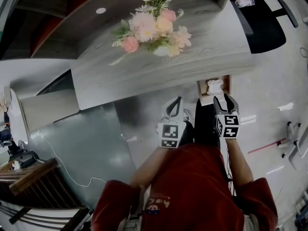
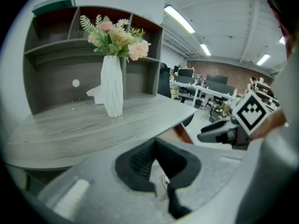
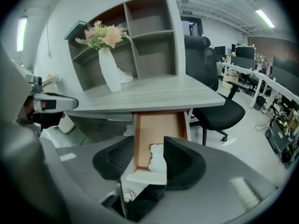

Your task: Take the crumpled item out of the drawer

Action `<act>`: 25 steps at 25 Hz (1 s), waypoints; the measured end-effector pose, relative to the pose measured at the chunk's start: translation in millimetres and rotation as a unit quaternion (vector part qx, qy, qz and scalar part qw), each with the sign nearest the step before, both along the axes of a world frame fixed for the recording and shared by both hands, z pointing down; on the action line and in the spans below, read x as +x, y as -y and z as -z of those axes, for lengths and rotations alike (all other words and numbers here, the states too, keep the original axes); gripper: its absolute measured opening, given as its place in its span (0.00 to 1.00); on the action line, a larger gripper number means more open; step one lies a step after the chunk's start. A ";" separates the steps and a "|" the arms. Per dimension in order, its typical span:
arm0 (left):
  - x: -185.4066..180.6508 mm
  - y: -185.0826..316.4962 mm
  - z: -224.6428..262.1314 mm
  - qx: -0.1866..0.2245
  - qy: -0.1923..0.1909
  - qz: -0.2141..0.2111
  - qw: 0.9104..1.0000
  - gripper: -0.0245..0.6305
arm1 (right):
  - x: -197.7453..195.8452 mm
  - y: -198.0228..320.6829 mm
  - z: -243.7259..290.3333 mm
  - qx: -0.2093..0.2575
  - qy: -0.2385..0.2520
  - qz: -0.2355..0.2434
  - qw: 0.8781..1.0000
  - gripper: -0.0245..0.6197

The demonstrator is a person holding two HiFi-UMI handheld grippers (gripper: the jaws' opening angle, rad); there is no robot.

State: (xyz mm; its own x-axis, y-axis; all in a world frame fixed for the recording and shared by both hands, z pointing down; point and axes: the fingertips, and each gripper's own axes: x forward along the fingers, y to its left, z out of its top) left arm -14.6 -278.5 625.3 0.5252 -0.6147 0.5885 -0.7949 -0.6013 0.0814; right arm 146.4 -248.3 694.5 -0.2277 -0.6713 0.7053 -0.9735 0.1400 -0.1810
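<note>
Crumpled item [image 3: 157, 158] (white, in the open drawer [image 3: 159, 127]) is judged soft and light, to be pinched mid-bulk by the spread-jawed right gripper [image 1: 223, 100]; left gripper [image 2: 154, 142] closed, empty.

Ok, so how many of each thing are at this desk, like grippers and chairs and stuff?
Grippers: 2, left gripper and right gripper
Desk: 1
Vase of flowers: 1
Open drawer: 1
Crumpled white item: 1
Black office chair: 1
Total: 7
</note>
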 end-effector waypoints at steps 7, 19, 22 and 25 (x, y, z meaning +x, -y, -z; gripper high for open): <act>8.3 -4.6 -41.8 -0.033 0.013 -0.010 0.999 0.03 | 3.3 1.3 -50.6 -0.042 -0.001 0.001 0.999 0.32; 1.2 -3.5 -95.3 -0.081 0.031 0.009 0.996 0.03 | 15.1 4.2 -138.8 -0.120 -0.015 0.014 0.993 0.32; 0.6 -2.3 -102.7 -0.088 0.034 0.014 0.995 0.03 | 18.7 5.5 -151.6 -0.130 -0.018 0.013 0.991 0.32; 1.1 0.0 -110.5 -0.093 0.036 0.017 0.995 0.03 | 20.5 10.5 -163.5 -0.137 -0.016 0.015 0.990 0.32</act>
State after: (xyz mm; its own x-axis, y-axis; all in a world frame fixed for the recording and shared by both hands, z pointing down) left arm -13.5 -278.5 735.9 0.4580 -0.5081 0.7294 -0.8227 -0.5531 0.1313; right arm 166.9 -258.9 858.0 -0.2194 -0.4461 0.8676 -0.9754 0.1190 -0.1855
